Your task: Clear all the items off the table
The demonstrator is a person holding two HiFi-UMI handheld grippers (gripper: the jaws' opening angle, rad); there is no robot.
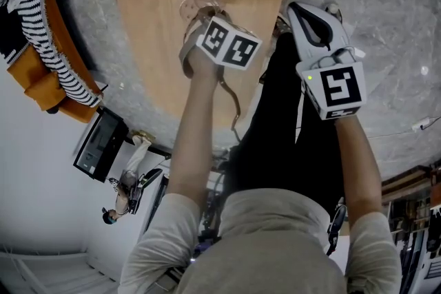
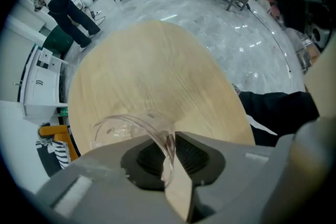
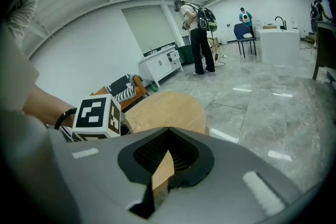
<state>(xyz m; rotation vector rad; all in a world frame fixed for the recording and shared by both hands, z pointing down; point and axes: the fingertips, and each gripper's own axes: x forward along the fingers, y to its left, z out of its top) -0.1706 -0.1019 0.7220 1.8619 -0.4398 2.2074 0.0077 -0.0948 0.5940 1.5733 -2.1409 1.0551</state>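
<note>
Our left gripper (image 2: 169,152) has its jaws pinched almost together on the wall of a clear cup (image 2: 113,128). The cup sticks out toward ten o'clock over the wooden table (image 2: 152,60), a grip we judge is meant for carrying it off. At three o'clock from it, our right gripper (image 3: 163,165) hangs beyond the table's edge with its jaws closed on nothing, likely to keep clear.

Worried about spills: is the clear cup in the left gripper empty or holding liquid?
Looks empty: the clear cup, its wall pinched in the left gripper, shows only the wooden table through it, no liquid.
</note>
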